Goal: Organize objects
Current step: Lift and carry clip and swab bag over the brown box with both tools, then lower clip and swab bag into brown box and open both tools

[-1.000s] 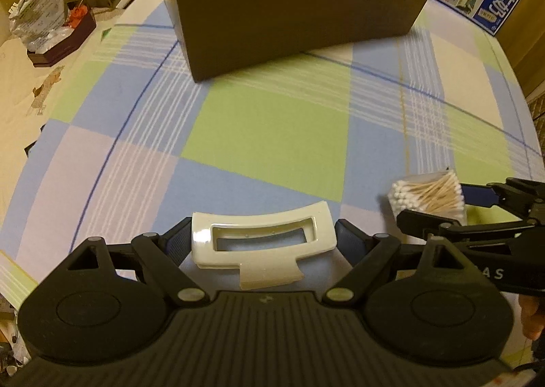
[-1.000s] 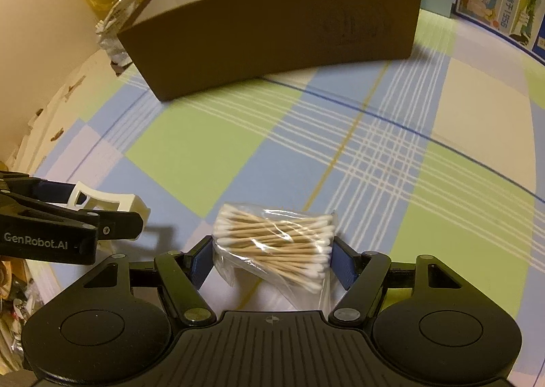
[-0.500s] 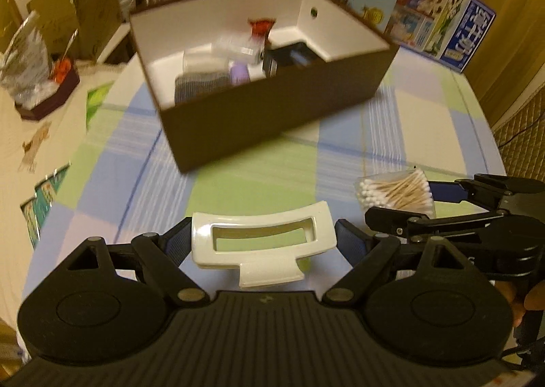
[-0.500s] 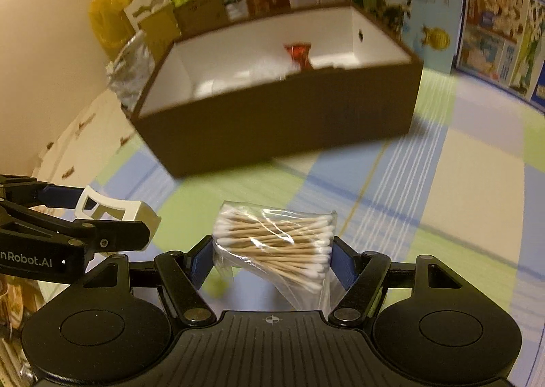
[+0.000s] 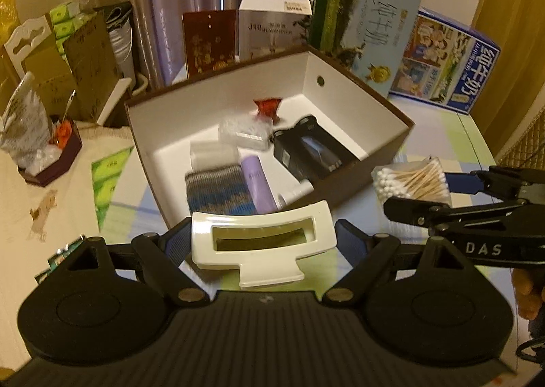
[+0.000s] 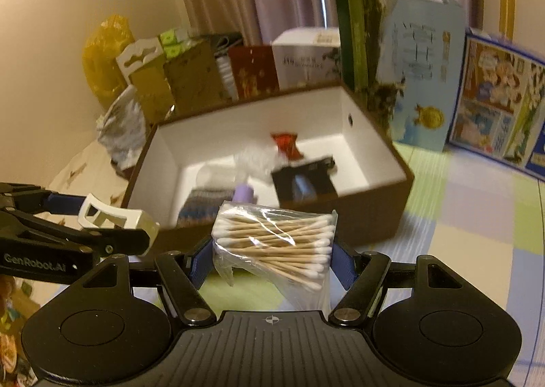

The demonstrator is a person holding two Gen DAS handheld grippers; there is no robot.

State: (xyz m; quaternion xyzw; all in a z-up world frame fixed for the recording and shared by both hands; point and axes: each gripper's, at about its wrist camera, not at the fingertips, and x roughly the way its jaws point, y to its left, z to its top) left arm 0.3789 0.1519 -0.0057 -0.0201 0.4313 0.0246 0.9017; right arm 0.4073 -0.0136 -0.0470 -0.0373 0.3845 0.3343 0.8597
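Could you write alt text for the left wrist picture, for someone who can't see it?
The left gripper clamps a white hair clip in front of an open brown box holding small items. Beside it the right gripper holds bagged cotton swabs.

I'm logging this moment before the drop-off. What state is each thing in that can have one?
Left tool: shut on white hair clip, held in the air.
Right tool: shut on bag of cotton swabs, held in the air.
Brown box: open, no lid, already holding several items.
Purple tube: lying flat in the box.
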